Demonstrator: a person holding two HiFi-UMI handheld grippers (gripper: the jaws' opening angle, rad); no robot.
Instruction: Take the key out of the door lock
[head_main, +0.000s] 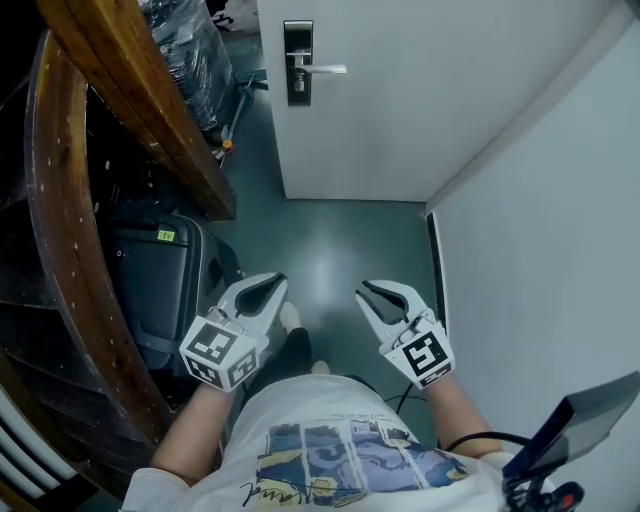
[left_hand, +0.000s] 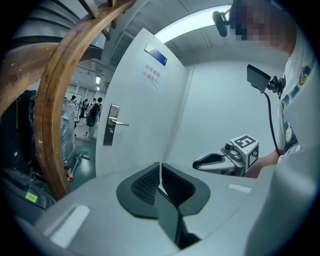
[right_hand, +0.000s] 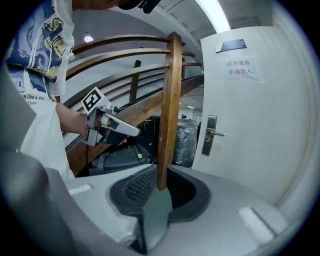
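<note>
Looking steeply down, I note the operator's printed white shirt at the bottom of the head view, with both forearms held out in front of it. The left gripper is level with the right gripper, the two well apart and both over the grey-green floor.

Left fingers: barely apart, with only a thin slit of light between the pads and nothing in it. Right fingers: apart by a clear gap and empty. The wooden post seen through that gap stands well beyond them.

To the left, a curved wooden stair rail runs up the frame, with a black case standing on the floor beside it. A plastic-wrapped bundle lies further back.

Ahead, the white door is closed, and a plain white wall meets it on the right. The dark lock plate sits near the door's left edge, and its lever handle points right. A printed notice is fixed higher on the door.

Key: I cannot make it out at this range. The lock is far ahead of both grippers, and neither touches the door.
</note>
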